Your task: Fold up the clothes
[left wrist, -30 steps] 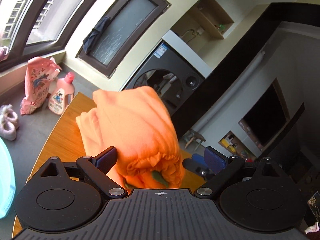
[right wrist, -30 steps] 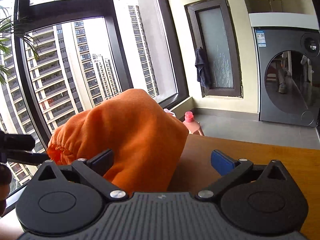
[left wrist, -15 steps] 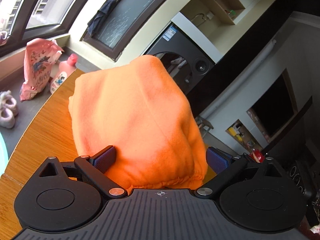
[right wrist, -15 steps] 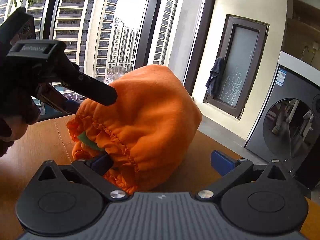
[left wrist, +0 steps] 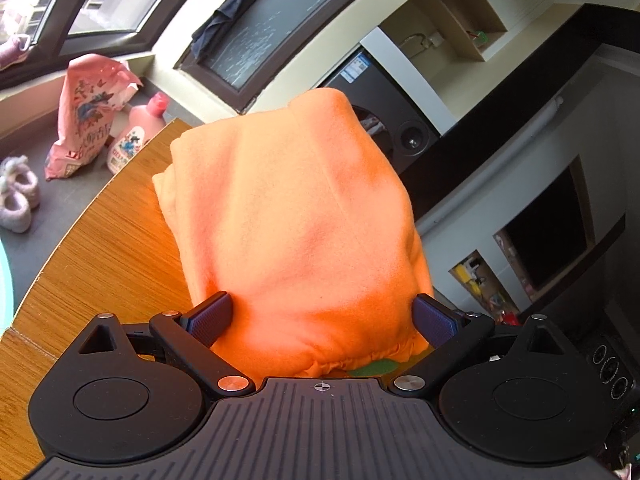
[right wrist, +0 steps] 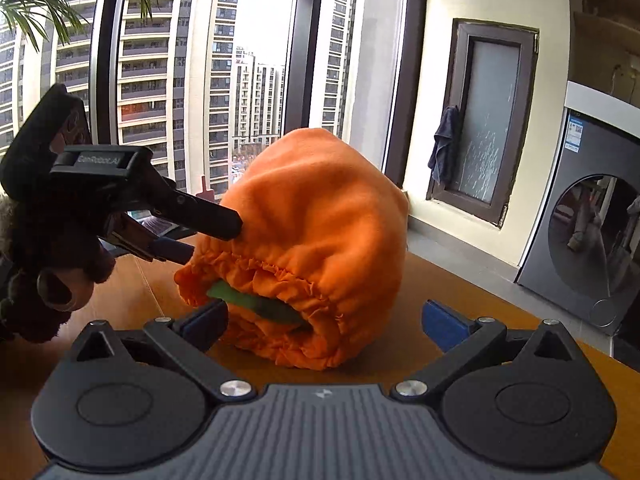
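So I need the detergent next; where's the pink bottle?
In the left wrist view, the pink bottle stands on the floor at left, beside the pink bag, past the table's edge.

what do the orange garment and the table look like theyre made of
Orange garment: looks like soft fleece or brushed knit, matte and slightly fuzzy, with a gathered elastic hem. Table: wood or bamboo-look top, with fine straight grain lines and a light sheen; solid or veneer, I cannot tell.
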The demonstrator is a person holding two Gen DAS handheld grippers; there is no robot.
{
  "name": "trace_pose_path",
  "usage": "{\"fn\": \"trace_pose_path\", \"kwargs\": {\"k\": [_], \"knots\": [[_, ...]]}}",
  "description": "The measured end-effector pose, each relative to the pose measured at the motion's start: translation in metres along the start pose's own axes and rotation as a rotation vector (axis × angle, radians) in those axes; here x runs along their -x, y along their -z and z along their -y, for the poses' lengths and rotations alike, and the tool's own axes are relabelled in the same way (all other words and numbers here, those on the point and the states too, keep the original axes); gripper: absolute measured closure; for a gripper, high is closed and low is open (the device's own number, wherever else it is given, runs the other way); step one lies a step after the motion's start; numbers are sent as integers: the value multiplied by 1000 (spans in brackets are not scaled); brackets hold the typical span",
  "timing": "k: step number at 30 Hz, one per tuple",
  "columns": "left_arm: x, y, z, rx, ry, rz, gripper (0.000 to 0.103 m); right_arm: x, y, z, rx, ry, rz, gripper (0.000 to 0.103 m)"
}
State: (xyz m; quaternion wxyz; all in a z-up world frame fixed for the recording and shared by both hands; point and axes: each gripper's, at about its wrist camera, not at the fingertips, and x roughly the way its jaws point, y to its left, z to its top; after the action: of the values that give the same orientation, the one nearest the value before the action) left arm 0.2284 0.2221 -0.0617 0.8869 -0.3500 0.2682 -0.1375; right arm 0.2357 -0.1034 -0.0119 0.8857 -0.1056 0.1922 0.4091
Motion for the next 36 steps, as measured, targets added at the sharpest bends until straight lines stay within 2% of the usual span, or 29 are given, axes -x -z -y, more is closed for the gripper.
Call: {"fn": "trace_pose_path", "kwargs": {"k": [2, 4, 7, 9, 11, 18, 23, 29, 32, 36], "knots": [[1, 1, -3, 23, 11, 15, 4, 12, -8, 8, -59, -41, 65, 0], [2, 4, -5, 37, 23, 31, 4, 13, -15, 18, -121, -33, 106, 0], [3, 6, -5, 36, 29, 43, 4, -14, -19, 31, -151, 66, 38, 0], [4, 6, -5, 38, 38, 47, 4, -37, -15, 40, -156, 114, -55, 0], [4, 6, -7, 48, 41, 51, 4, -50, -5, 43, -194, 97, -116, 0], [11, 4, -16, 89, 23, 103, 3, -62, 2, 36, -244, 40, -105, 0], [11, 5, -15, 70, 8, 116, 3, -67, 10, 39, -279, 36, -87, 0], [6, 12, 6, -74, -50, 126, 1, -63, 10, 27, -225, 111, -61, 0], [11, 16, 9, -84, -61, 167, 1, -54, 12, 22, -215, 140, -31, 0], [27, 31, 20, -96, -110, 239, 0, -30, 20, 22, -268, 215, 68, 0]]}}
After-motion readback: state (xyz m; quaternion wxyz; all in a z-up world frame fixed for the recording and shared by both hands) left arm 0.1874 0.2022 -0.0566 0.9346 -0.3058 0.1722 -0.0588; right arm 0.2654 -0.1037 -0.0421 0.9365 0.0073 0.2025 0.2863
